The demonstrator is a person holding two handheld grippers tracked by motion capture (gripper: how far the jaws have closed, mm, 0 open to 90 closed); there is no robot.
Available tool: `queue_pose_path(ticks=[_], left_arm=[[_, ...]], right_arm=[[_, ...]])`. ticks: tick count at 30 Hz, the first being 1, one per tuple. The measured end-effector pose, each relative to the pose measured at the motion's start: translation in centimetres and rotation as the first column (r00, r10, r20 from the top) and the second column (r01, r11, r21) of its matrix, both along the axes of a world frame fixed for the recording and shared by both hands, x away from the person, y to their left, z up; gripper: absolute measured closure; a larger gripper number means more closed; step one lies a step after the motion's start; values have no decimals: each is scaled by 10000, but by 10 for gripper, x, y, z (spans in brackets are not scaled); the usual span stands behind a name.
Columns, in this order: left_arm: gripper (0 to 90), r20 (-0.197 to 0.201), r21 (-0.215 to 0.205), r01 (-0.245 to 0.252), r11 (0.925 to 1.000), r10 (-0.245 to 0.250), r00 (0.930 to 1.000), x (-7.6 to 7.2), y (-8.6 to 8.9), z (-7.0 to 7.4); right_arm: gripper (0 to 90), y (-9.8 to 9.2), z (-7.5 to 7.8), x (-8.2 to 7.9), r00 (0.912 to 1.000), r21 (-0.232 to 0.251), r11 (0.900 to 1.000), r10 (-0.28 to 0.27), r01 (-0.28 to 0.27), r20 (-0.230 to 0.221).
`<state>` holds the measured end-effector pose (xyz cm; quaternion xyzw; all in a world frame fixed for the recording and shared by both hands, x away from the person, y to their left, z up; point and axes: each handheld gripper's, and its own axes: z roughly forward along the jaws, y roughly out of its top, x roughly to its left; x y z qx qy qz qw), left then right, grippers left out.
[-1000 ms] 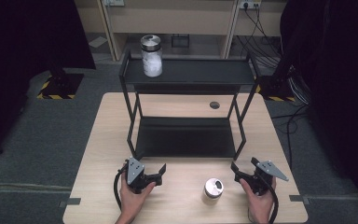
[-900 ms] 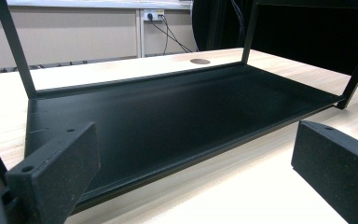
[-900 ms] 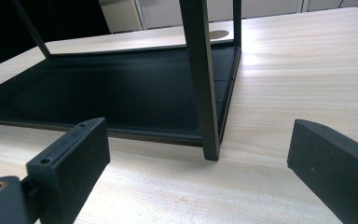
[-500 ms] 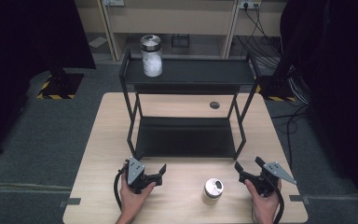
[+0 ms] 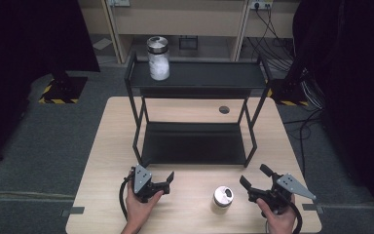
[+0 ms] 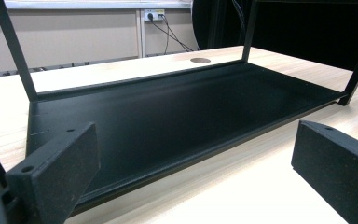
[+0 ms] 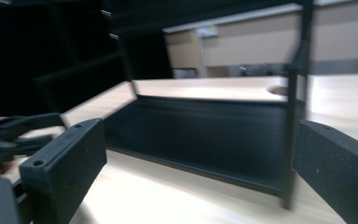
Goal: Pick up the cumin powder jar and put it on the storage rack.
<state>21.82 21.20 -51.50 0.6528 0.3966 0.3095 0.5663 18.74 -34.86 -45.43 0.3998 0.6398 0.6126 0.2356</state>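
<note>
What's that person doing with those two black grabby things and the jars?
A person holds a gripper in each hand at the near edge of the table. The right gripper has just been opening, with nothing between its jaws, and sits beside a small jar. The left gripper is open and empty too. Another jar stands on top of the black shelf.

Dim surroundings, blurred right gripper view

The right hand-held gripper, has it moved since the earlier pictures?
Yes. The right hand-held gripper has drawn away rightward from the small metal-lidded jar on the light wooden table; its jaws have just been opening, nothing between them.
</note>
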Motion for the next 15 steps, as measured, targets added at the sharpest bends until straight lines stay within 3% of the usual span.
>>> queue_pose_path(ticks=[2, 5, 6, 7, 8, 10, 14, 15], left_arm=[[3, 5, 35, 3, 10000, -3, 10000, 0, 0, 0], [3, 7, 26, -5, 10000, 5, 10000, 0, 0, 0], [3, 11, 19, -10, 10000, 10, 10000, 0, 0, 0], [3, 15, 15, -10, 10000, 10, 10000, 0, 0, 0], [3, 14, 21, -1, 10000, 1, 10000, 0, 0, 0], [3, 19, 15, -4, 10000, 4, 10000, 0, 0, 0], [3, 10, -8, 2, 10000, -2, 10000, 0, 0, 0], [3, 10, -8, 2, 10000, -2, 10000, 0, 0, 0]], right_arm=[[34, -1, 5, -1, 9976, -13, 9978, 668, -668, 190], [34, 0, 8, -2, 9940, -60, 9944, 1056, -1055, 286], [33, 0, 9, 0, 9870, -74, 9875, 1578, -1577, 308], [33, 0, 9, 0, 9870, -74, 9875, 1578, -1577, 308], [34, 1, 10, 2, 9775, -334, 9777, 2084, -2074, 314], [34, 3, 9, 6, 9662, -588, 9649, 2574, -2560, 169], [34, 10, 5, 12, 9491, -1161, 9420, 3132, -3149, -328], [34, 10, 5, 12, 9491, -1161, 9420, 3132, -3149, -328]])
